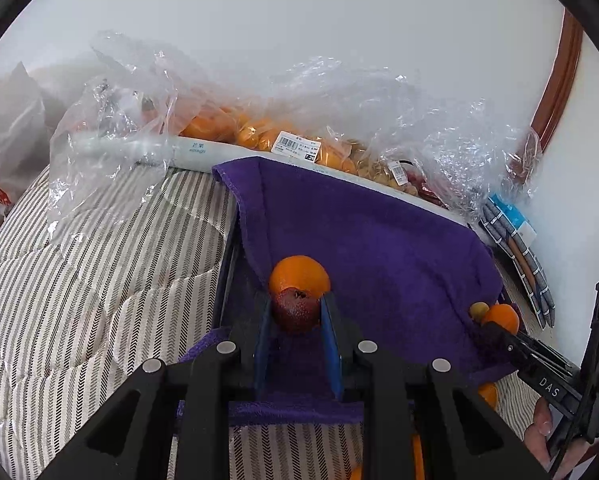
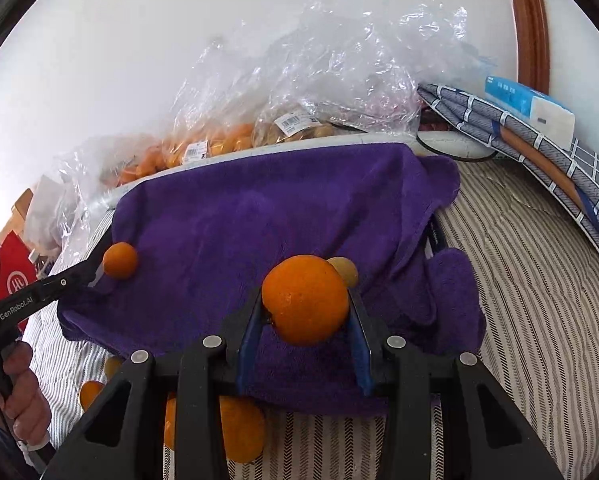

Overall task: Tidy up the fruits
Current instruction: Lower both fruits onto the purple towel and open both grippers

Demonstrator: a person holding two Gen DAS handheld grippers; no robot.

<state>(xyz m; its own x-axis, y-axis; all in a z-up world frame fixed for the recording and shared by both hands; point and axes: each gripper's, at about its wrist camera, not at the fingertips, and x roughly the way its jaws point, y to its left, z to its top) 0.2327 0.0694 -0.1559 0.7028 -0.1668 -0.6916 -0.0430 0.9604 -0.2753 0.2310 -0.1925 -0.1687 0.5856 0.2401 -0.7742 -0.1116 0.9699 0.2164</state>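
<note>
Evidently both hands were mid-delivery, each carrying a fruit to the purple towel (image 2: 283, 204) spread over a tray-like frame on the striped bed (image 1: 79, 280).

On the left, the left gripper (image 1: 297, 312) was closed to fruit width on a dark red fruit (image 1: 295, 310), its blue pads pressed to either side. The fruit sat low over the towel's near left part, touching or just in front of an orange (image 1: 299, 274) resting there; whether it hung or already rested on the cloth could not be told. The next move, I judged, called for setting it down gently beside that orange and easing the pads apart, so neither fruit rolled off the towel's edge.

On the right, the right gripper (image 2: 305, 312) clamped a large orange (image 2: 305, 300) between its fingers, held above the towel's near right part. A small tan fruit (image 2: 345, 270) lay just behind it. That hand needed to lower and release without knocking the tan fruit.

Much stayed unclear. The red fruit's kind was hard to name. More oranges (image 2: 239, 428) lay on the bed near the towel's front edge, half hidden by the gripper body. Along the far wall, crinkled plastic bags (image 2: 299, 92) blurred their contents: orange fruit mostly, something paler and something red. The frame under the towel showed only as a dark edge.
</note>
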